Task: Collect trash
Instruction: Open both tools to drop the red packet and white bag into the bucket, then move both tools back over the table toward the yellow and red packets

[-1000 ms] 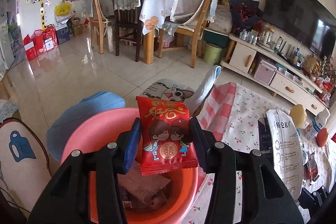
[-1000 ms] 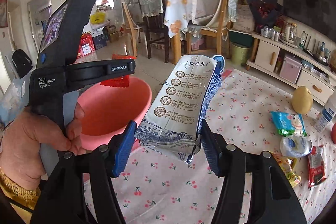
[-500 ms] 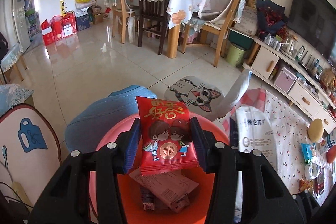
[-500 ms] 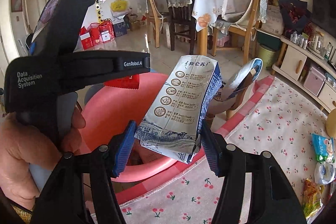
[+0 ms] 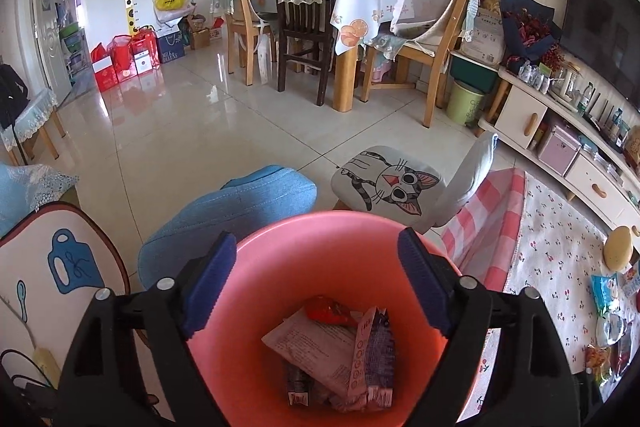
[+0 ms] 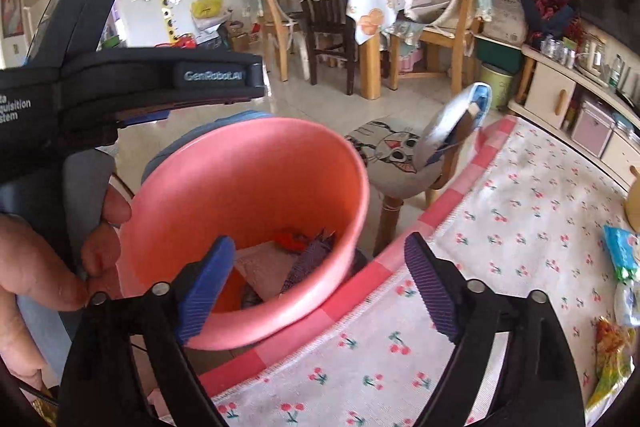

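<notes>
A pink bin (image 5: 332,251) stands beside the table edge, directly below my left gripper (image 5: 318,289). Its jaws are opening and nothing is between them. Inside the bin lie the red snack packet (image 5: 330,309), the white and blue milk bag (image 5: 370,351) and other wrappers. In the right wrist view the pink bin (image 6: 224,195) sits at the table's left edge, with my right gripper (image 6: 316,285) over its near rim, jaws opening and empty. A hand (image 6: 44,267) holds the left gripper's body at the left. More wrappers (image 6: 620,259) lie on the cloth at the right.
A floral tablecloth (image 6: 520,235) with a pink checked border covers the table. A cat-print stool (image 5: 392,185) and a blue cushion (image 5: 240,211) stand beyond the bin. A yellow round fruit (image 5: 618,249) sits on the table's right. Dining chairs and a TV cabinet are further back.
Both grippers opened. The red packet dropped from the left one and the milk bag from the right one into the pink bin. Both hands moved over the bin.
</notes>
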